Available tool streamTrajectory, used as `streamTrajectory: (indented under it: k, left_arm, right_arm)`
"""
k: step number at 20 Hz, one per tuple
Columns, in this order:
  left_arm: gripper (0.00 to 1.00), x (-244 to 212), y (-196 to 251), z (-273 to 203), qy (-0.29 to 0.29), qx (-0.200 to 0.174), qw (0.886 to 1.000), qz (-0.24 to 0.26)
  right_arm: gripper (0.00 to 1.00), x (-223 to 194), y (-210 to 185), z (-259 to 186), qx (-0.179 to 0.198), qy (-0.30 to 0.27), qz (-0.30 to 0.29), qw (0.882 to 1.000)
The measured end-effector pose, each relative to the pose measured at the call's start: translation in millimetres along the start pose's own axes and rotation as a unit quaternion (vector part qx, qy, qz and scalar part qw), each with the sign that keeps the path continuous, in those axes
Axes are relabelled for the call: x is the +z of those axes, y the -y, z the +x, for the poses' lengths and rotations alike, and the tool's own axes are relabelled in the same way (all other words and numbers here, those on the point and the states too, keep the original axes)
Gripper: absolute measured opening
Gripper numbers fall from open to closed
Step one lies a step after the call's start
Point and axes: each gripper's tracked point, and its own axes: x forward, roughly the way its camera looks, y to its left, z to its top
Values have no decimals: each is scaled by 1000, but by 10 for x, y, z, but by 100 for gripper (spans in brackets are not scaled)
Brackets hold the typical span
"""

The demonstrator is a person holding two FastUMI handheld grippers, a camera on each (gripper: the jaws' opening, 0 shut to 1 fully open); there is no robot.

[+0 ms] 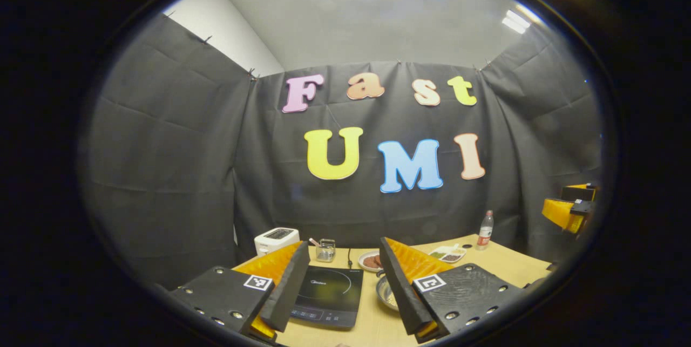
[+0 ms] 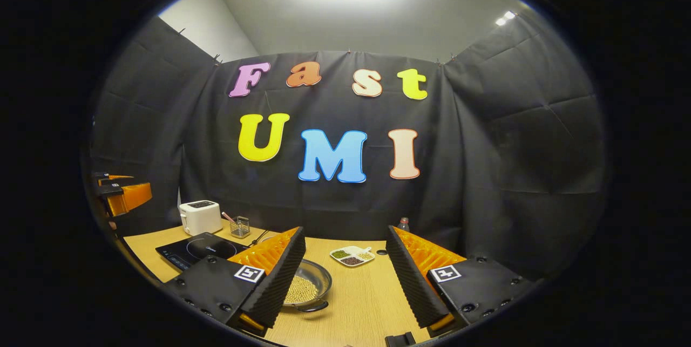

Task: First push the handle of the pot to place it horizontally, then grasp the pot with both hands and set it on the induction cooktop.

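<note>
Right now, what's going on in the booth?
A person holds two claws above a wooden table, both open and holding nothing. The pot, with pale beads inside, sits on the table, not yet on the induction cooktop beside it. The left claw looks over the cooktop, with the pot's rim just to its right; the right claw faces the pot from farther off. Neither claw touches the pot.

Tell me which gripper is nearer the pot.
Hard to call; perhaps right. The pot lies just past the right gripper, by its left finger; it also sits close ahead of the left gripper, by its right finger.
</note>
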Motion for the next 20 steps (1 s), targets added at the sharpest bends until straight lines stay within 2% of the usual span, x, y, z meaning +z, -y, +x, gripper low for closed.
streamTrajectory:
  k: [3,4,5,7,12,15,20]
  left_arm:
    - [77,16,-16,17,2,-1,1000,1]
    - [82,28,-17,25,2,-1,1000,2]
    - [77,13,-21,23,3,-2,1000,2]
    - [79,33,-20,23,5,-4,1000,4]
    - [77,46,-35,27,7,-6,1000,5]
    - [80,34,-77,37,8,-3,1000,11]
    - [77,7,-139,38,6,0,1000,10]
  right_arm:
    - [96,26,-19,-1,1,2,-1,1000]
    - [95,33,-29,-2,1,2,-2,1000]
    - [95,35,-35,6,1,2,-2,1000]
    - [96,33,-43,18,2,1,1,1000]
    - [95,39,-58,24,-2,-1,6,1000]
    - [78,66,-80,15,-3,3,6,1000]
    - [49,62,-112,58,-7,2,1,1000]
